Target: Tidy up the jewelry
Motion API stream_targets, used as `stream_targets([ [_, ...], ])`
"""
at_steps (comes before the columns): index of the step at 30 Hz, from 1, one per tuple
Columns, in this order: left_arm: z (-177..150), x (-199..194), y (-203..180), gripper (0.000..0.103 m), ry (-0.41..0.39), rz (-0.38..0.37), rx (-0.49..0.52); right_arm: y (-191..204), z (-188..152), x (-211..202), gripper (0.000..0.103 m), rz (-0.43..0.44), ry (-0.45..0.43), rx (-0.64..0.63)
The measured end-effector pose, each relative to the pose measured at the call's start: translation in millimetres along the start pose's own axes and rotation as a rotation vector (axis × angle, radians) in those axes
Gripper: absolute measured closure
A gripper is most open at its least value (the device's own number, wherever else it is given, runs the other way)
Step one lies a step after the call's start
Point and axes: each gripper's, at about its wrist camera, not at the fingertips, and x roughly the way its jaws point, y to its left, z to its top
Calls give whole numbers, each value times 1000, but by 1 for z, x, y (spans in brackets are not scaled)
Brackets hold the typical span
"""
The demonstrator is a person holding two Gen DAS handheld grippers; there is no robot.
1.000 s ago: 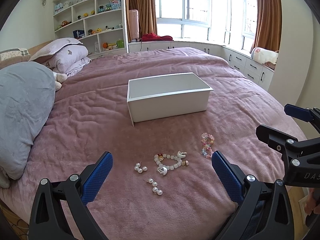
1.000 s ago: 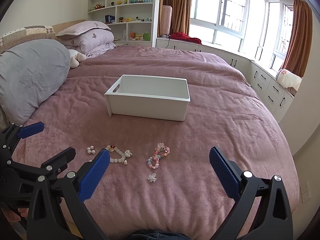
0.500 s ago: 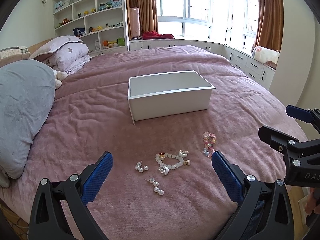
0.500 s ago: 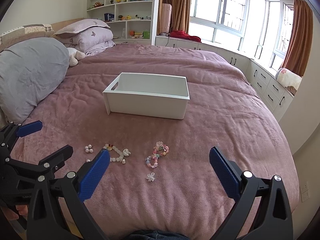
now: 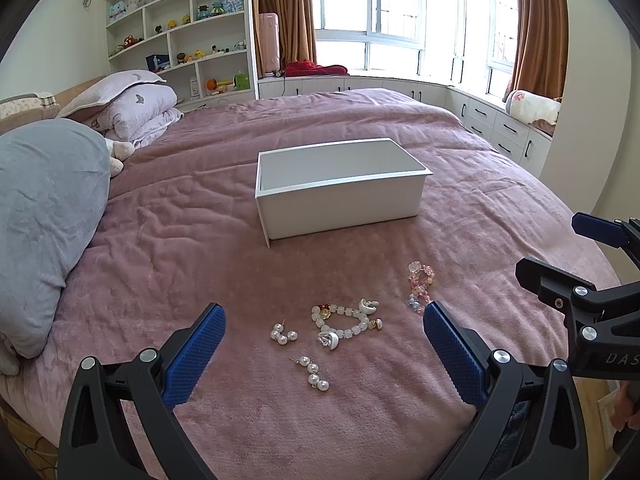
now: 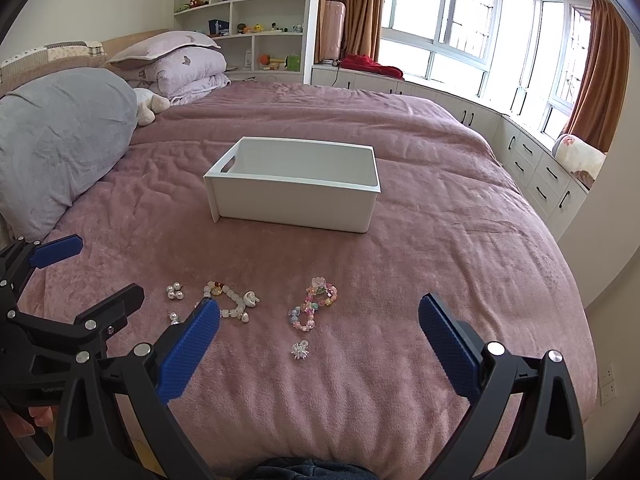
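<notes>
Pink plush bedspread [image 5: 200,248] carries the jewelry, near my wide-open left gripper [image 5: 324,340] and right gripper [image 6: 320,334], short of the white box [image 5: 340,204]. Light, slippery beads; I'd pinch the white bead bracelet [image 5: 344,322] across its strand.

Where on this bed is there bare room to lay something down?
Free blanket lies between the white box and the jewelry, and right of the colourful bracelet. It is crowded around the pearl earrings and white bead bracelet, under both open grippers.
</notes>
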Motion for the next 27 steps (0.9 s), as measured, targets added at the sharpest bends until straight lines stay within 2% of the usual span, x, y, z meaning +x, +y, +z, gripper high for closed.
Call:
stream_targets([
  [17, -2, 5, 2, 3, 6, 6, 9, -7, -2, 13, 4, -12, 17, 11],
  [27, -7, 47, 24, 3, 77, 1, -16, -28, 0, 38, 4, -38, 34, 19],
])
